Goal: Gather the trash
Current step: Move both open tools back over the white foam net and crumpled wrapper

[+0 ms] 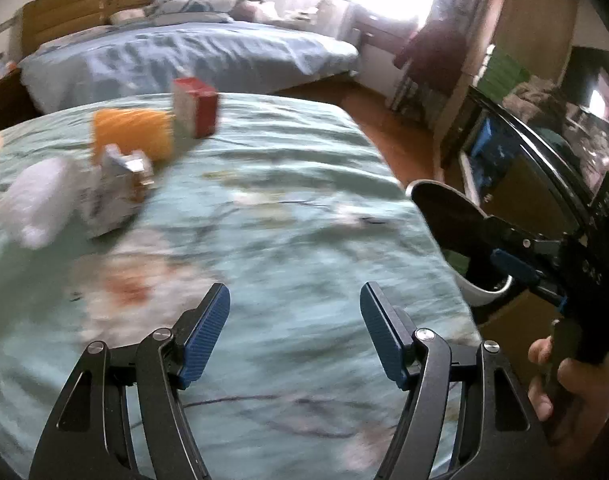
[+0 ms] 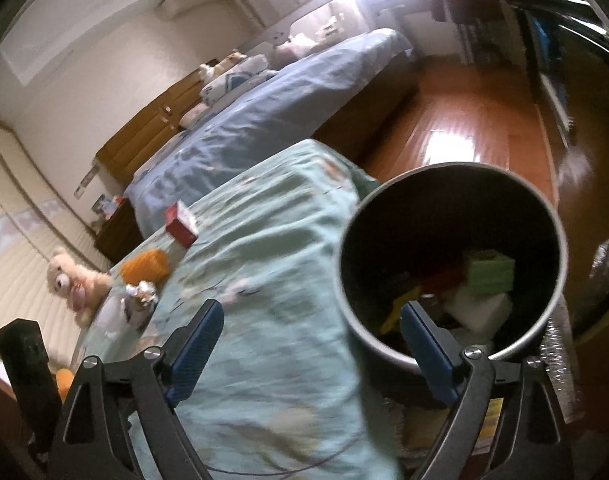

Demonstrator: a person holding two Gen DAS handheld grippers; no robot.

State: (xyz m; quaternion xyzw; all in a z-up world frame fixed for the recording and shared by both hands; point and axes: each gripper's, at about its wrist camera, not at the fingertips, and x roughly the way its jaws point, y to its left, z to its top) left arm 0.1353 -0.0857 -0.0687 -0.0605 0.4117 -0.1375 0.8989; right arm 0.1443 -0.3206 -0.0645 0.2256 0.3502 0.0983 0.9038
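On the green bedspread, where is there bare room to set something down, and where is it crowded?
Free: the wide stretch of green bedspread from the left gripper out to the edge beside the bin. Crowded: the far left corner, where the red box, orange sponge, crumpled foil carton and white wad cluster.

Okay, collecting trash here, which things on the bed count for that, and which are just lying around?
For the job:
- red box
- orange pack
- crumpled silver wrapper
- white wad, probably
- bin, already holding some trash
- left gripper and right gripper, both open and empty

Just lying about:
- teddy bear
- pillows on the far bed
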